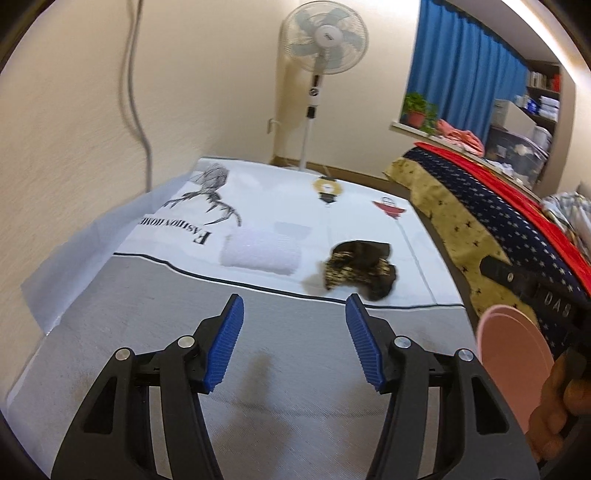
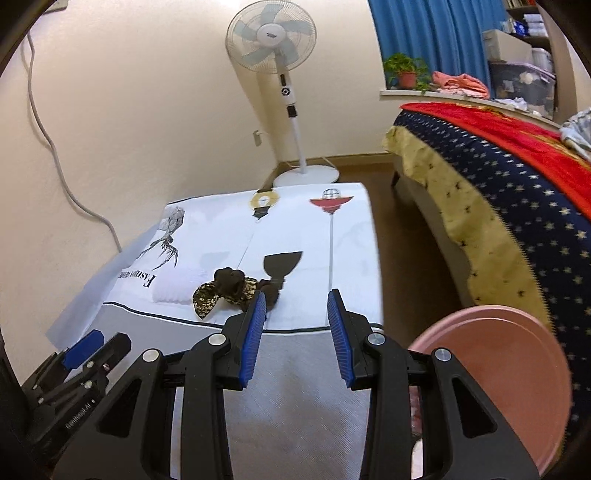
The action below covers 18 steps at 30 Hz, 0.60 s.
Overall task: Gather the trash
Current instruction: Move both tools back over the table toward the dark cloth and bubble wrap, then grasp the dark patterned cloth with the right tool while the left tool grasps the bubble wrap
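On the low surface (image 1: 258,369) covered by a white printed cloth (image 1: 280,199), two items lie near the middle. One is a crumpled black-and-gold wrapper (image 1: 360,269), resting on the white part of the cloth just past a dark border line. Beside it, toward the wall, lies a white folded towel or tissue wad (image 1: 260,253); the two are near each other but apart. The cloth carries a stag print, the words "FASHION HOME", and lamp motifs.

Left gripper (image 1: 294,341): jaws stand partly open and are closing, with nothing between the blue ribbed pads (image 1: 225,343). It is short of the wrapper, over the grey part of the surface, not touching any item.

Right gripper (image 2: 297,338): jaws stand partly open and empty. In its view the wrapper (image 2: 229,290) sits just beyond and to the left of the left-hand pad; contact cannot be confirmed. The left gripper shows at the lower left of this view.

A pink round bin or basin (image 2: 517,376) stands to the right of the surface, beside a bed (image 2: 517,206) with a star-patterned navy cover and a red blanket. A hand (image 1: 554,406) shows at the right edge of the left view. A white pedestal fan (image 2: 273,40) stands by the far wall, next to a blue curtain (image 2: 428,33) and a potted plant (image 2: 404,72).
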Each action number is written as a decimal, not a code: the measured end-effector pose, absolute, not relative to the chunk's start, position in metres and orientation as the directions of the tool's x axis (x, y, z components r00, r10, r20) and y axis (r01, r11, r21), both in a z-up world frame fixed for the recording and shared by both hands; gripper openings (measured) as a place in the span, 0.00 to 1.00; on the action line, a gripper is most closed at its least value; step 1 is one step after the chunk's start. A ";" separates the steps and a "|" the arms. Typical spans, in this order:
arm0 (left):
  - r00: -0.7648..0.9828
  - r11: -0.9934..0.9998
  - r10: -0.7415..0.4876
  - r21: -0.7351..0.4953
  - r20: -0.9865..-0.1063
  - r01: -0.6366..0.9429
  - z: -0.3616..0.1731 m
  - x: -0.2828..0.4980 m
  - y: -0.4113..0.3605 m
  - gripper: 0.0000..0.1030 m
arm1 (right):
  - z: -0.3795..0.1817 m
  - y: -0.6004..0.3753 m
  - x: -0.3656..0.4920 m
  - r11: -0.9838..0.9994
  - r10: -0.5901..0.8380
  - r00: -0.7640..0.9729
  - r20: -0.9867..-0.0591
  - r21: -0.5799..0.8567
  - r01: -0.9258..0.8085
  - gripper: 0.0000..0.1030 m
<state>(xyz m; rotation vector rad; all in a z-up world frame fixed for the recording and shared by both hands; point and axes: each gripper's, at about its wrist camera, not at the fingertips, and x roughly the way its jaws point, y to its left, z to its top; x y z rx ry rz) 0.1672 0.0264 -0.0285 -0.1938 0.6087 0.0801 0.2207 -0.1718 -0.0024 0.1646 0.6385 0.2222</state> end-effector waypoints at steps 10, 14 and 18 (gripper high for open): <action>0.797 0.958 0.063 -0.186 -0.601 -0.217 -0.038 0.211 0.060 0.55 | -0.042 -0.147 0.268 0.934 0.337 0.711 -0.616 0.317 -0.168 0.35; 0.774 0.939 0.081 -0.211 -0.628 -0.270 -0.048 0.232 0.079 0.55 | -0.054 -0.142 0.281 0.927 0.352 0.687 -0.636 0.339 -0.160 0.51; 0.755 0.927 0.076 -0.232 -0.652 -0.294 -0.058 0.251 0.089 0.55 | -0.065 -0.136 0.293 0.922 0.366 0.659 -0.656 0.351 -0.163 0.51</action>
